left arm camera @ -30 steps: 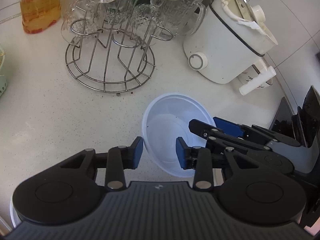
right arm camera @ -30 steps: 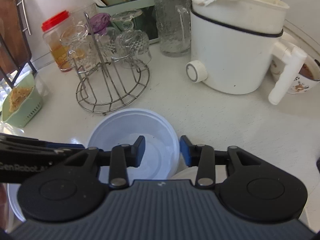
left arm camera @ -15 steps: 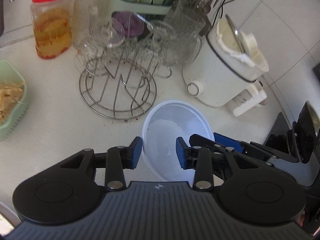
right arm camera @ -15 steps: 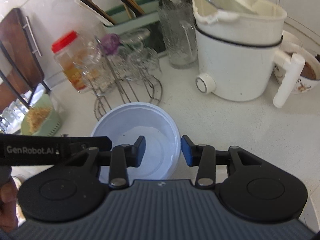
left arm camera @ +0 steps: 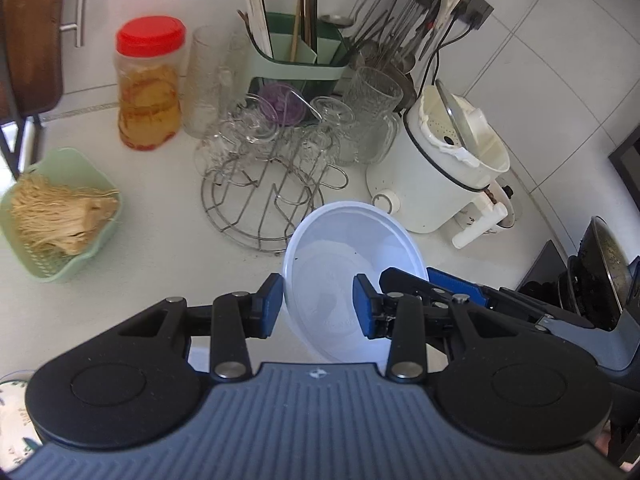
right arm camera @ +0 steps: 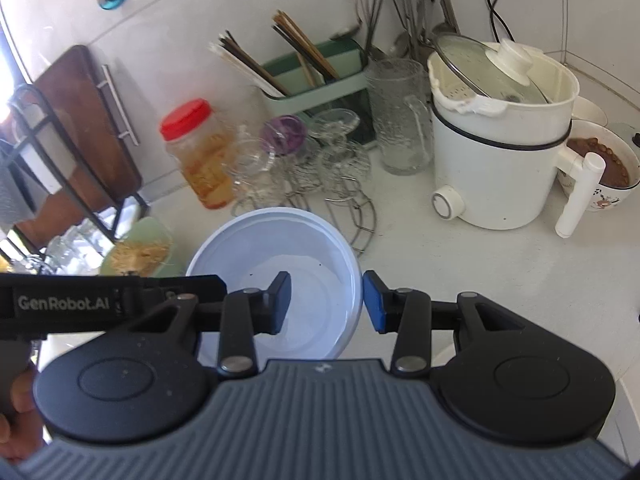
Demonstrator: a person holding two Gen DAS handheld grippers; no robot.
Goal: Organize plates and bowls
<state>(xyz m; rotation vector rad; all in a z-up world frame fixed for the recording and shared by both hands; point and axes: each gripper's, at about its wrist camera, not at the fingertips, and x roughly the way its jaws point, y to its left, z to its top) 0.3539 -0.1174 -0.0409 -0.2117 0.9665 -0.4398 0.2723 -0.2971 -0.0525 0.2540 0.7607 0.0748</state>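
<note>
Both tongs grip one white bowl (left arm camera: 344,276) by its rim, on opposite sides. Left tongs (left arm camera: 316,306): blue pads straddle the bowl's left wall, one pad outside, one inside, pinching it. Right tongs (right arm camera: 326,302): one pad inside the bowl, the other outside its right wall, pinching that rim.

In the left view the right tongs (left arm camera: 404,280) reach in from the right onto the bowl's far side. In the right view the left tongs' black body, with a printed label, comes in at the bowl's left.

The bowl (right arm camera: 276,284) is tilted and looks held clear of the desk (left arm camera: 168,248), in front of the wire glass rack (left arm camera: 268,196). It is empty apart from a few dark specks.

Behind the rack: green utensil caddy (left arm camera: 296,60) with chopsticks. Left of the rack: jar (left arm camera: 148,84) with a red lid. Further left: green basket (left arm camera: 60,216) of pale noodles. Right of the rack: glass pitcher (left arm camera: 372,116), then white cooker (left arm camera: 440,172) with its lid tilted in the pot. Right of the cooker: patterned bowl (right arm camera: 604,168) with brown food. Dark pans (left arm camera: 600,272) sit well to the right of the rack.

A hand (right arm camera: 16,420) shows at the right view's lower left.
</note>
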